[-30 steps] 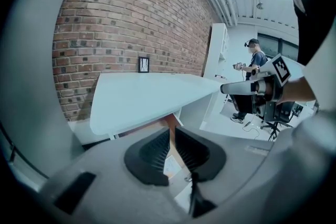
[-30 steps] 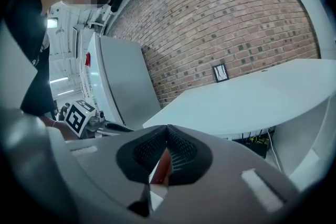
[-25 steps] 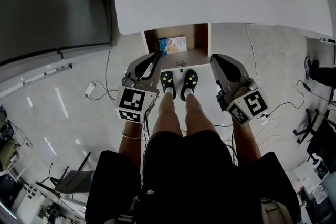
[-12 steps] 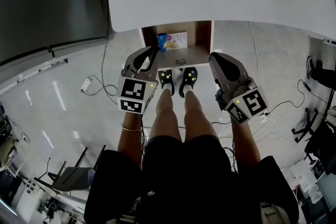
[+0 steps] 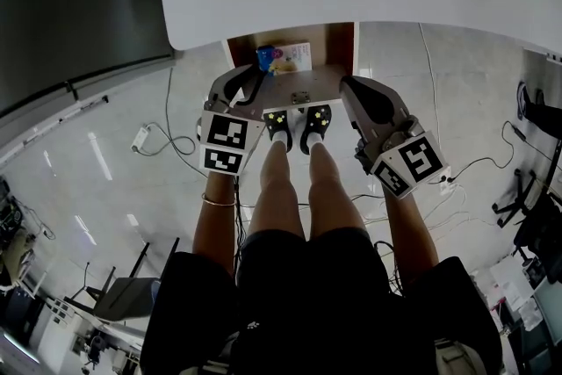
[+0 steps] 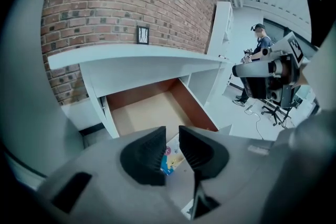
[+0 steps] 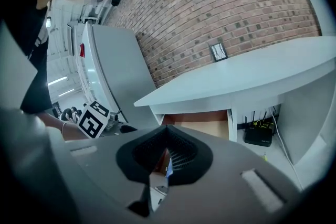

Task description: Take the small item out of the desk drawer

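Left tongs [image 6: 171,147] and right tongs [image 7: 165,157] have dropped toward the open drawer [image 5: 303,92]. Left jaws have just been opening, gripping nothing; right clenched, empty. Packet [image 5: 285,59] lies in drawer; pickup judged imminent.

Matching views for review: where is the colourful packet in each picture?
Head view: packet upper centre, in the drawer.
Left gripper view: packet low centre, on the drawer floor.
Right gripper view: only a blue sliver low centre, likely it.
Shared landmark: the open drawer.

Bright, even light; fisheye-warped edges
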Motion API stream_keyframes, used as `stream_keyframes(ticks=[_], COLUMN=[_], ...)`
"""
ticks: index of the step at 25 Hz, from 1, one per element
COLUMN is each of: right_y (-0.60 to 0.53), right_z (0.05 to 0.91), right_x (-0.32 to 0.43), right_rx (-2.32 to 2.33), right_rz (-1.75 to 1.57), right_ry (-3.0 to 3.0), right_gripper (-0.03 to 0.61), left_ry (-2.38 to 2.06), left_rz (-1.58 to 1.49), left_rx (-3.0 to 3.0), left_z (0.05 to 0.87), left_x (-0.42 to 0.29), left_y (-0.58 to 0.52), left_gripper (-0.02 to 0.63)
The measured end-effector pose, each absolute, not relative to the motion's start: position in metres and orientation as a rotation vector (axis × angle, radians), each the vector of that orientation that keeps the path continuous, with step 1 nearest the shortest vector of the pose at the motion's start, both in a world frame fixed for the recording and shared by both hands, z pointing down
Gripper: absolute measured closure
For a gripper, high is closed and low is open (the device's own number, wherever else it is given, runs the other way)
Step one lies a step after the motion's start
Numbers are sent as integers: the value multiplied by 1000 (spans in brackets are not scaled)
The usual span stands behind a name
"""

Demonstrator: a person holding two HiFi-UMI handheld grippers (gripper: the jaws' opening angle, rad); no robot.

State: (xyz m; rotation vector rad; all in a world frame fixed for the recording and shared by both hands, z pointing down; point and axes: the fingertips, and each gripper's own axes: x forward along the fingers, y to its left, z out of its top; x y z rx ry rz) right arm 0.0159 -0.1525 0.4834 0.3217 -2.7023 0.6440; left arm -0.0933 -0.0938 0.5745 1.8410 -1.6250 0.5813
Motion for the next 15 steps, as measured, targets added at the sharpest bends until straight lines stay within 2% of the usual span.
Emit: stream_keyframes(ticks=[15], right_y=[-144], right_z=[519], right_x=[10], right_rx=[308], right_rz=[698], right_ry=[-2648], right_gripper=[566], left_ry=[-1514], left_rz=[782], left_rx=[1850], left_z=[640], left_x=[-86], left_y=[-111], left_gripper=[508])
